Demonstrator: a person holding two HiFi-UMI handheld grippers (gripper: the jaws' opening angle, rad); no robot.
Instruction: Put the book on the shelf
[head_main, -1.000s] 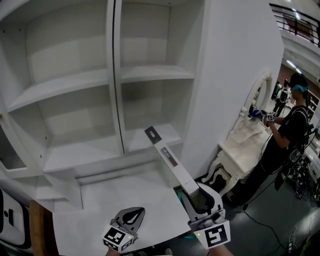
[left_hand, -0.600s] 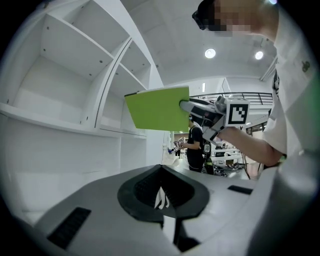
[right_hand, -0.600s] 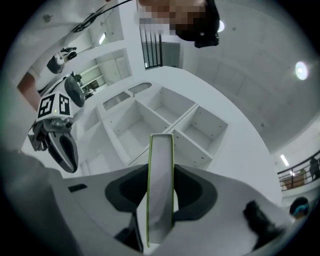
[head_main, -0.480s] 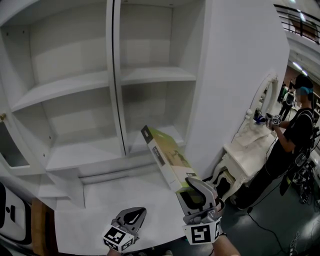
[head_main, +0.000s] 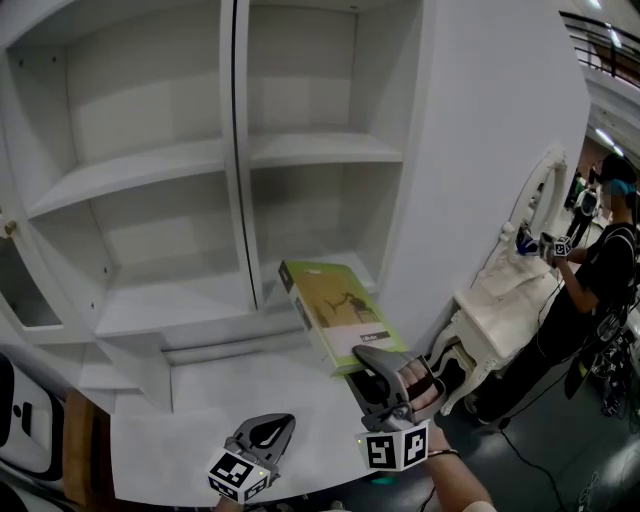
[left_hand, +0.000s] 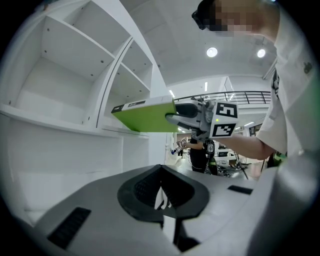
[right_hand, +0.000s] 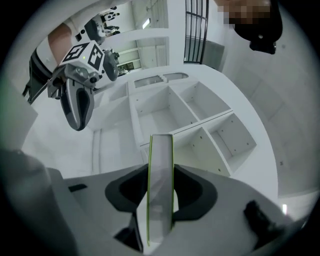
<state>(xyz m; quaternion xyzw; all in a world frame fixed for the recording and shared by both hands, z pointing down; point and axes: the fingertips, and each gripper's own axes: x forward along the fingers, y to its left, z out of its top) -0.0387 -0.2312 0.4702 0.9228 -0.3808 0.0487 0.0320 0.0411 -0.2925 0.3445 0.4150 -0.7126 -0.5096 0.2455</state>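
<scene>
White shelving is filling the background: a tall white wooden bookcase (head_main: 320, 150) with open compartments, all of them bare. In front of it, the right gripper (head_main: 378, 362) is pinching its dark pads (right_hand: 192, 192) on the near end of a thin green-covered paperback book (head_main: 335, 312), one pad on each cover. The book is now lying flat, cover up, where a second ago it was showing only its spine edge. It is also sitting lower and reaching toward the bookcase's lower right compartment, though it is not yet inside. By my reading, it is being lined up to slide in flat. The left gripper (head_main: 265, 435), jaws pressed together on nothing, is hovering before the bookcase's base ledge, taking no part.
</scene>
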